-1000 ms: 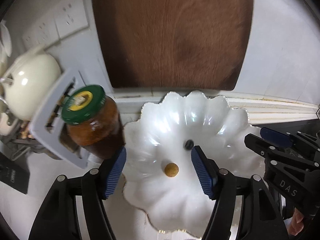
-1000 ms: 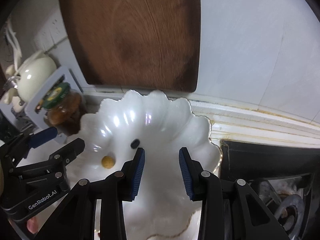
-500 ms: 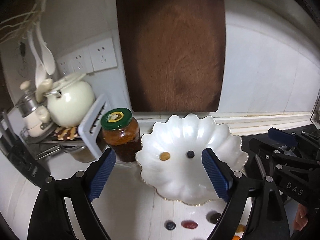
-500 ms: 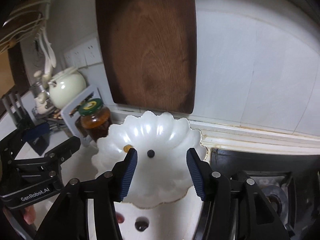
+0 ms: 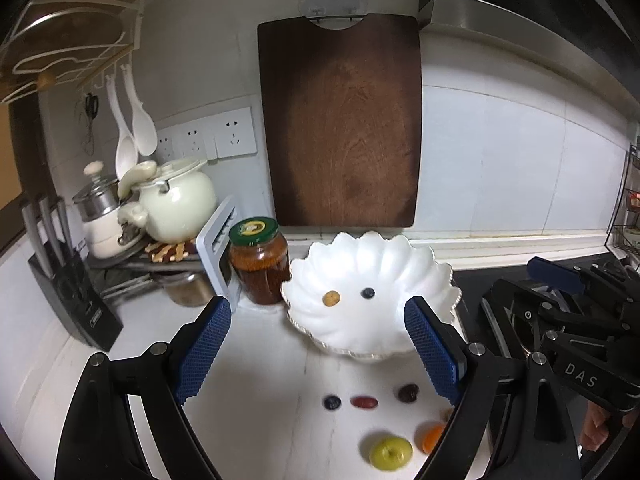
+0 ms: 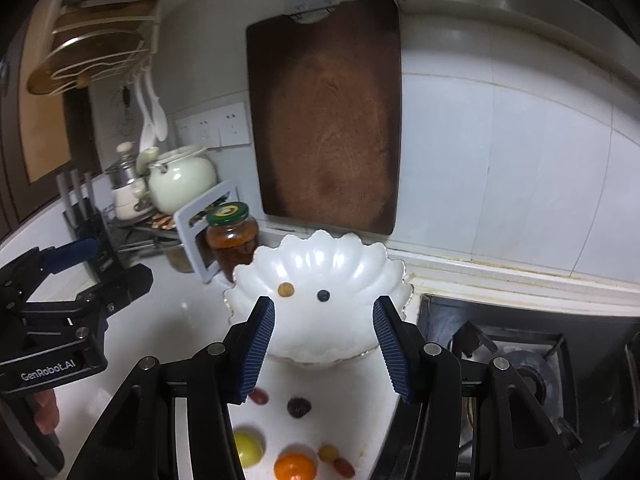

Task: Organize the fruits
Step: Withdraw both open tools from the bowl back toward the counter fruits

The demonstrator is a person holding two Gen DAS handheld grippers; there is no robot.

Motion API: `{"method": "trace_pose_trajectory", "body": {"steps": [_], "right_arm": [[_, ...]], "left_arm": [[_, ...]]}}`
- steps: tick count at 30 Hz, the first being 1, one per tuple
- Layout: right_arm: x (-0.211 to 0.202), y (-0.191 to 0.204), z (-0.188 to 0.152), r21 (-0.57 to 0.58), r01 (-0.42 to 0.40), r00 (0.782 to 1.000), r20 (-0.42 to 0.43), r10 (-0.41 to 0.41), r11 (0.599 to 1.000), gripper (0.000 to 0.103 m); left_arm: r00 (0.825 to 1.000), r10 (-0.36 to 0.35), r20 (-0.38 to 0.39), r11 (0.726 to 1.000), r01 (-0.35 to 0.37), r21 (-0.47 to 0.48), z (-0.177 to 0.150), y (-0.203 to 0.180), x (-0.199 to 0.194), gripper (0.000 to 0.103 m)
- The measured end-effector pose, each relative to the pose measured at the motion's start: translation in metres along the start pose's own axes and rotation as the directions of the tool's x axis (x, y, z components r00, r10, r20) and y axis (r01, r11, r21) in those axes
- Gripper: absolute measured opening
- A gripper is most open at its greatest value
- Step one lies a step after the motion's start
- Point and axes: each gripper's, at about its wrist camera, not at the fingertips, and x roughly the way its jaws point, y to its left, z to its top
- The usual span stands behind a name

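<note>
A white scalloped bowl (image 5: 400, 264) (image 6: 348, 260) stands on the white counter and holds a small yellow fruit (image 5: 331, 298) (image 6: 285, 289) and a blueberry (image 5: 367, 293) (image 6: 323, 295). In front of it on the counter lie a blueberry (image 5: 332, 402), a red grape (image 5: 363, 402) (image 6: 259, 397), a dark grape (image 5: 408, 393) (image 6: 299, 407), a green-yellow fruit (image 5: 390, 453) (image 6: 247, 448), an orange (image 5: 431, 437) (image 6: 295, 466) and more small ones (image 6: 328, 453). My left gripper (image 5: 316, 350) and right gripper (image 6: 324, 346) are both open and empty, held above the loose fruits.
A jar (image 5: 259, 260) with a green lid stands left of the bowl, beside a grey rack (image 5: 214, 256) and a cream pot (image 5: 176, 200). A knife block (image 5: 76, 304) is at the far left. A wooden board (image 5: 340, 120) hangs on the wall. A gas stove (image 6: 520, 360) is at the right.
Both grippers have pulled back and up from the bowl and opened wider. The loose fruits on the counter have come into view.
</note>
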Motion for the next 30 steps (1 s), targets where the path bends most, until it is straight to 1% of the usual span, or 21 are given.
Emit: {"method": "trace_pose_trajectory", "body": {"steps": [6,13,17,20,25,30], "right_arm": [[-0.023,0.004,-0.017,-0.015,-0.028,0.999,0.017,0.028,1.0,0.053],[-0.039,0.005,-0.038,-0.027,-0.071,0.997,0.005,0.071,0.997,0.053],[-0.043,0.004,-0.051,-0.032,-0.094,0.996,-0.011,0.093,0.995,0.053],[-0.044,0.004,-0.06,-0.043,-0.102,0.995,-0.024,0.101,0.994,0.053],[-0.042,0.004,-0.073,-0.043,-0.125,0.991,-0.056,0.123,0.991,0.053],[-0.035,0.003,-0.088,-0.038,-0.143,0.984,-0.108,0.138,0.989,0.053]], "left_arm": [[1.0,0.0,-0.019,1.0,-0.001,-0.016,-0.022,-0.005,-0.021,0.089],[0.999,0.03,-0.025,0.999,-0.031,-0.016,-0.046,-0.014,-0.041,0.089],[0.999,0.026,-0.044,0.999,-0.027,-0.018,-0.06,-0.02,-0.044,0.089],[0.998,0.035,-0.056,0.999,-0.037,-0.023,-0.071,-0.023,-0.046,0.089],[0.996,0.011,-0.09,0.998,-0.016,-0.054,-0.085,-0.027,-0.044,0.089],[0.989,-0.016,-0.147,0.997,0.004,-0.076,-0.101,-0.031,-0.036,0.089]]}}
